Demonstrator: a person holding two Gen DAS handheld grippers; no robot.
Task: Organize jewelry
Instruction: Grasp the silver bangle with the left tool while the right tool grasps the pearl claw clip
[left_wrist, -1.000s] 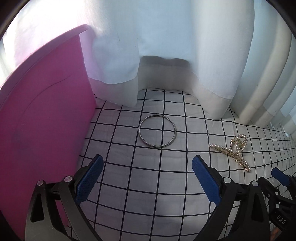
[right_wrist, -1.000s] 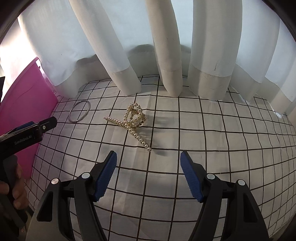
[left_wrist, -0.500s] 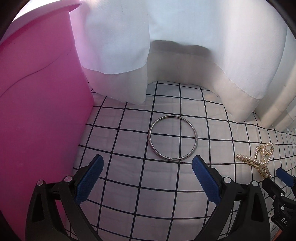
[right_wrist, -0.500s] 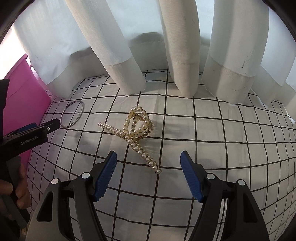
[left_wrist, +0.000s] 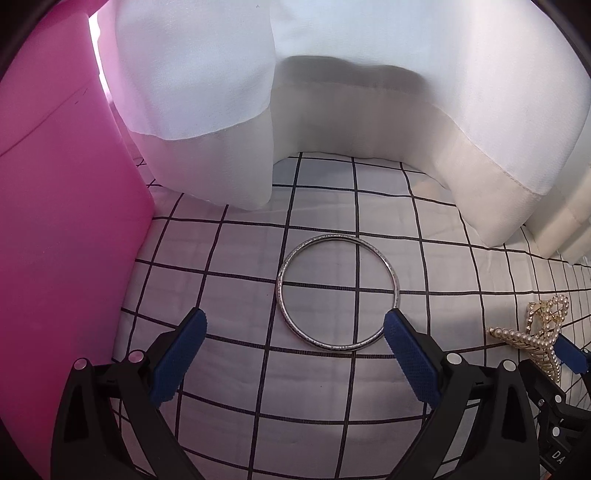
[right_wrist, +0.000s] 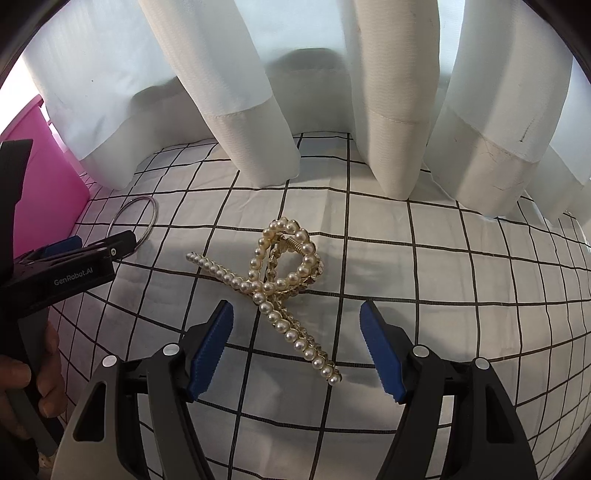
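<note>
A thin silver bangle (left_wrist: 338, 292) lies flat on the checked cloth (left_wrist: 229, 258), just ahead of my left gripper (left_wrist: 295, 325), which is open; the bangle's near edge sits by the right fingertip. A pearl-and-gold hair claw (right_wrist: 280, 280) lies on the cloth in the right wrist view. My right gripper (right_wrist: 297, 321) is open and low over it, with the claw's long pearl prong between the blue pads and untouched. The claw (left_wrist: 535, 332) also shows at the left wrist view's right edge, and the bangle (right_wrist: 135, 221) at the far left of the right wrist view.
A pink box (left_wrist: 62, 221) stands upright close on the left. White curtains (right_wrist: 258, 110) hang down to the cloth along the back. A person's hand (right_wrist: 22, 376) holds the left gripper's handle at the right wrist view's left edge.
Both grippers have come down and forward. The bangle now lies close before the left fingertips, and the hair claw's prong has come between the right gripper's pads.
</note>
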